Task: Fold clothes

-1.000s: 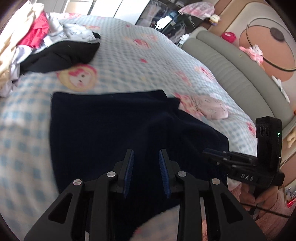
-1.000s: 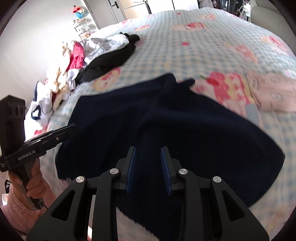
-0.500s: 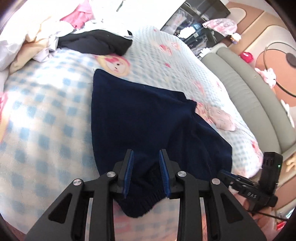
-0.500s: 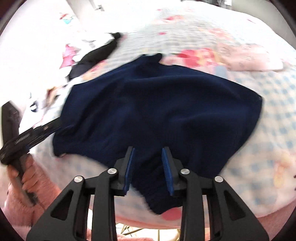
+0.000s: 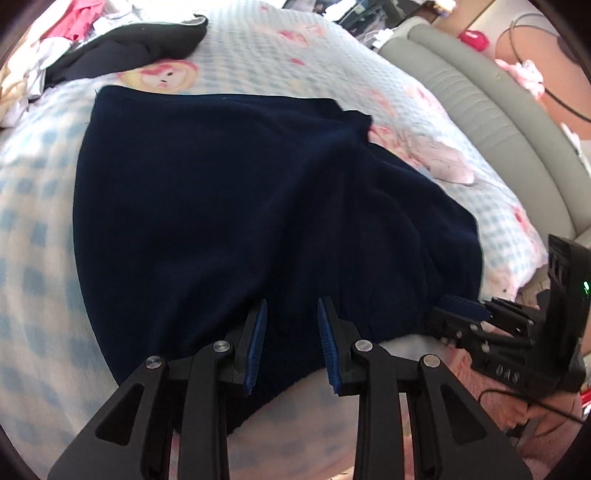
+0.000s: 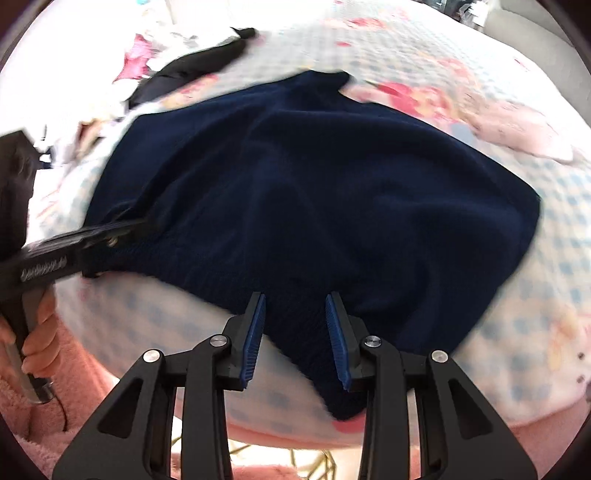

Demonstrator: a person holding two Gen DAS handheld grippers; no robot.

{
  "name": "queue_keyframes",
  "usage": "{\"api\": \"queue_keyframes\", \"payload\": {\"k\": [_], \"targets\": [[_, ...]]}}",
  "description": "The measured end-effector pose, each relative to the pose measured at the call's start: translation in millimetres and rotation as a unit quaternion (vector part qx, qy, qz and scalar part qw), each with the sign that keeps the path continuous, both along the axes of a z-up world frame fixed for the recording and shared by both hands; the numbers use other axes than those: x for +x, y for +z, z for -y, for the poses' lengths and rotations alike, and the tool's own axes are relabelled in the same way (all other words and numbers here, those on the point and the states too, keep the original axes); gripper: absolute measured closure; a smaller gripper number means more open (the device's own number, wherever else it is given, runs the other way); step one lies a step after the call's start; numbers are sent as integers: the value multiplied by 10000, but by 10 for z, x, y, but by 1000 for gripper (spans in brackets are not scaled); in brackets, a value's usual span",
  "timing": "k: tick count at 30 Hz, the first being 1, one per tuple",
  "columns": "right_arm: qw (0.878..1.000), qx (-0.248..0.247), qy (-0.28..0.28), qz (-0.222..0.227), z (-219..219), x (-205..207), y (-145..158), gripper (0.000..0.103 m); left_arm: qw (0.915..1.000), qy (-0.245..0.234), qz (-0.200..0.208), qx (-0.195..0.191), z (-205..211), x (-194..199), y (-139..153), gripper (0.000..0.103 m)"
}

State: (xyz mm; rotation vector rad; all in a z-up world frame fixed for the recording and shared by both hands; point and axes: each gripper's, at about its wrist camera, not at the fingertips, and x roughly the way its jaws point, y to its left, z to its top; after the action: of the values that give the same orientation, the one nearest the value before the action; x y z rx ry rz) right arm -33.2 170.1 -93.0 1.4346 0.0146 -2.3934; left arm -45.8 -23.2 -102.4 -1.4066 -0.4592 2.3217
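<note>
A navy garment [image 5: 240,203] lies spread flat on the checked bed cover [image 5: 37,258], its near hem hanging slightly over the bed's front edge. My left gripper [image 5: 291,301] is open just above the near hem toward the garment's left side, with fabric under the gap. The right gripper [image 6: 295,295] is open too, over a point of hem at the garment [image 6: 314,184] right side. In the left wrist view the right gripper [image 5: 461,308] touches the hem's right end. The right wrist view has the left gripper [image 6: 122,229] at the left corner.
A black garment [image 5: 129,51] and a heap of mixed clothes [image 5: 55,29] lie at the far left of the bed. A pale pink folded piece [image 5: 443,166] rests right of the navy garment. A grey padded surround [image 5: 498,122] borders the right side. A hand [image 6: 37,339] holds the left tool.
Both grippers have drawn back from over the garment's middle to its near hem. The hem now shows beneath both pairs of fingers. Both stayed open.
</note>
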Motion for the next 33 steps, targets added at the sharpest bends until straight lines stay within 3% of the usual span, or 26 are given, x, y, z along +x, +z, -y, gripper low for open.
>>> {"api": "queue_keyframes", "payload": {"k": [1, 5, 9, 13, 17, 20, 25, 26, 28, 29, 30, 33], "targets": [[10000, -12, -17, -8, -6, 6, 14, 71, 9998, -63, -34, 180, 6, 16, 22, 66], [9999, -60, -87, -38, -28, 31, 71, 70, 9957, -7, -321, 866, 110, 71, 152, 66], [9998, -188, -92, 3, 5, 23, 69, 70, 9949, 438, -313, 848, 306, 52, 187, 65], [9981, -61, -357, 497, -73, -36, -196, 70, 9931, 851, -174, 789, 561, 68, 179, 65], [9976, -375, -450, 376, -227, -2, -46, 70, 9859, 1326, -277, 980, 804, 222, 240, 62], [9937, -521, -982, 173, -551, 6, 100, 68, 9801, 1805, 11, 827, 931, 257, 208, 60], [9802, -652, -1868, -50, -1068, 21, 281, 62, 9727, 2160, 122, 840, 1028, 335, 184, 55], [9769, -601, -2052, -6, -1155, 25, 269, 61, 9679, 2363, 117, 850, 1100, 369, 181, 53], [9713, -651, -2279, 195, -1315, 53, 173, 59, 9599, 2525, 186, 1201, 1222, 392, 124, 52], [9696, -727, -2317, 304, -1388, 80, 111, 56, 9563, 2577, 227, 1361, 1269, 398, 94, 52], [9677, -802, -2354, 412, -1461, 106, 48, 51, 9576, 2476, 300, 1440, 1238, 368, 54, 52], [9645, -1320, -2165, 736, -1475, 77, -120, 50, 9639, 2168, 431, 1487, 1109, 307, -21, 52]]}}
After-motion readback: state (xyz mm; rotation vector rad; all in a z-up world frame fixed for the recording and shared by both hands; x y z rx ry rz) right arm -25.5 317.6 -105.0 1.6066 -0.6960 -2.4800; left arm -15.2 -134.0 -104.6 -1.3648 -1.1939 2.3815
